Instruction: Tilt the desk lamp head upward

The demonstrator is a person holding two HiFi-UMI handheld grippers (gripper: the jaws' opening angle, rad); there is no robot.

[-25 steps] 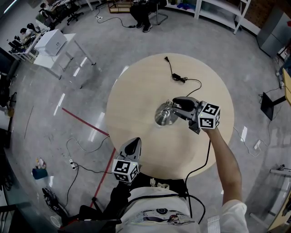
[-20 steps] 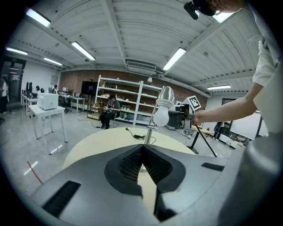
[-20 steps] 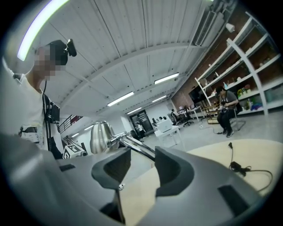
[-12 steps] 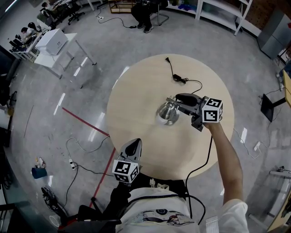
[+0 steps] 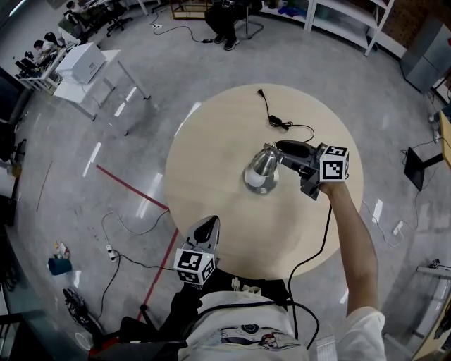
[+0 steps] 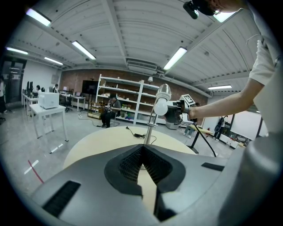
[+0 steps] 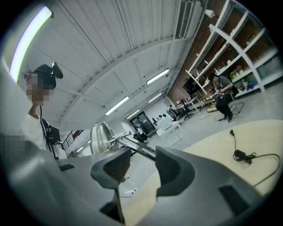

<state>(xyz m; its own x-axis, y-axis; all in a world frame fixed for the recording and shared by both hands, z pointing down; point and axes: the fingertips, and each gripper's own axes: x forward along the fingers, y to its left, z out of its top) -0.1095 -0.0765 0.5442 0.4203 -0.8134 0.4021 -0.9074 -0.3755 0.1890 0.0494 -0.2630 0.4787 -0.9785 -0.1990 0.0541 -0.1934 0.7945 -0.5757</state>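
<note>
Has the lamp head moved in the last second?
Yes. In the head view the lamp head has shifted up and right, closer to the coiled cord.

We wear a white short-sleeved T-shirt [image 5: 232, 310] with a printed graphic across the front, dark trousers [image 5: 184, 310], and a black camera [image 6: 200, 6] on our head.

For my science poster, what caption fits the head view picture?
Right gripper, jaws opening around the arm of a silver lamp on a round table.

round table [image 5: 211, 141] | white side table [image 5: 99, 81] | shelving [image 5: 338, 21] | red floor line [image 5: 130, 187]
</note>
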